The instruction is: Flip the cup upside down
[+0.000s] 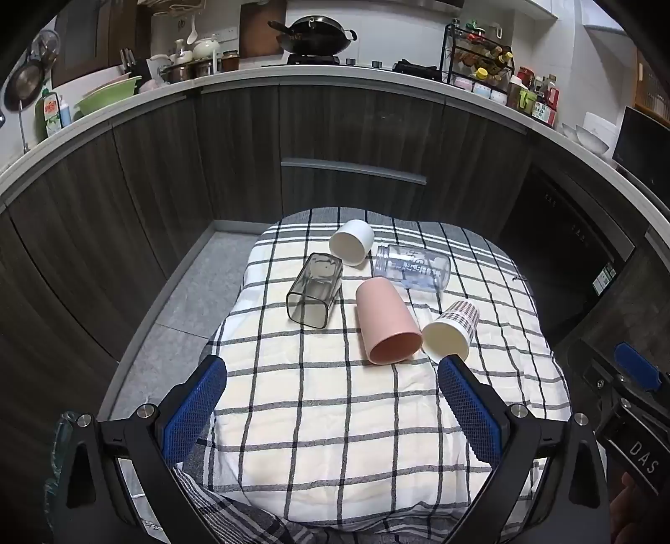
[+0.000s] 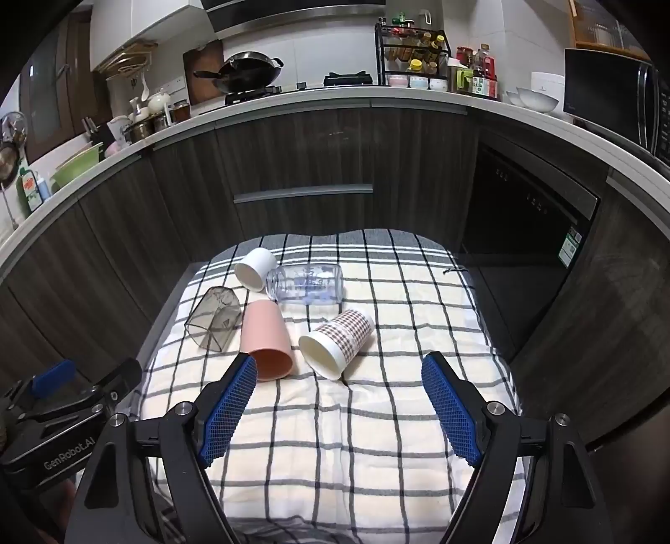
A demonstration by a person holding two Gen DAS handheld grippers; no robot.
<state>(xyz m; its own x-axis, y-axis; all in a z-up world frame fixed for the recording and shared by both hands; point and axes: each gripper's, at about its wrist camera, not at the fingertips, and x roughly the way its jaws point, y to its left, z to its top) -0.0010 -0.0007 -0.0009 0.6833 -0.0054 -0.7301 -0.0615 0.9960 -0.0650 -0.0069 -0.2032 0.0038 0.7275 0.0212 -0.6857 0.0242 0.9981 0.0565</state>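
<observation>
Several cups lie on their sides on a checked cloth: a pink cup, a plaid paper cup, a white cup, a smoky square glass and a clear printed bottle-like cup. My left gripper is open and empty, hovering short of the pink cup. In the right wrist view the pink cup, plaid cup, white cup, smoky glass and clear cup show. My right gripper is open and empty, just short of the plaid cup.
The cloth covers a small table that drops off on all sides. Dark kitchen cabinets and a counter with a wok stand behind. The other gripper shows at the right edge of the left view and the left edge of the right view.
</observation>
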